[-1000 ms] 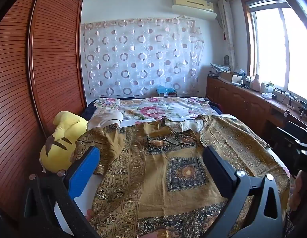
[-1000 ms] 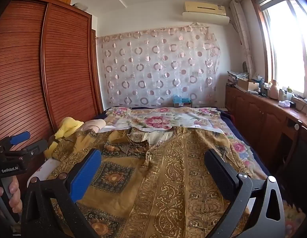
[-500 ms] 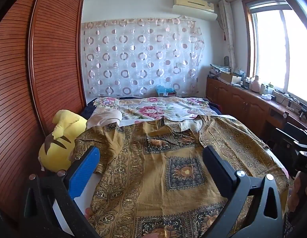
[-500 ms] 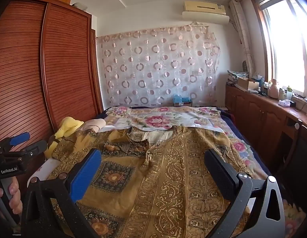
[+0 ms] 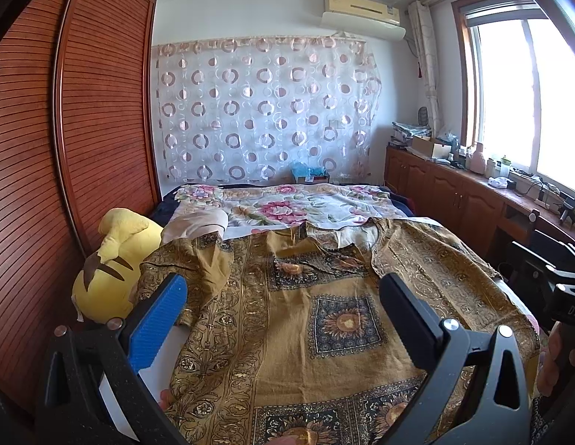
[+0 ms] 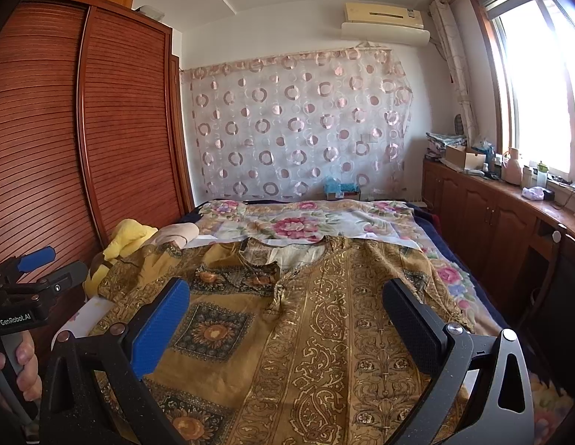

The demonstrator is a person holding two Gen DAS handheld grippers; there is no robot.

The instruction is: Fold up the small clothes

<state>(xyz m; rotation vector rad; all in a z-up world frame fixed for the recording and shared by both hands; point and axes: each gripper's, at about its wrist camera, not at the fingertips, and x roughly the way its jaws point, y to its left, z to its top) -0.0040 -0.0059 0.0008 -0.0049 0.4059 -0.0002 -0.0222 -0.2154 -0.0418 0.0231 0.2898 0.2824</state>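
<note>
A mustard-gold patterned shirt [image 5: 306, 307] [image 6: 324, 319] lies spread flat on the bed, collar towards the far end, sleeves out to both sides. My left gripper [image 5: 283, 296] hovers open above the shirt's left half, nothing between its fingers. My right gripper [image 6: 287, 300] hangs open above the shirt's middle and right half, also holding nothing. In the right wrist view the left gripper's body [image 6: 24, 296] shows at the far left edge, held by a hand [image 6: 16, 367].
A yellow plush toy [image 5: 109, 270] and a beige pillow [image 5: 194, 224] lie by the wooden wardrobe [image 5: 83, 129] on the left. A floral sheet [image 5: 287, 209] covers the bed's far end. A cluttered wooden counter [image 6: 510, 200] runs under the window on the right.
Both views have shifted only slightly; the left gripper has drifted a little. The shirt lies as before and both grippers stay open.
</note>
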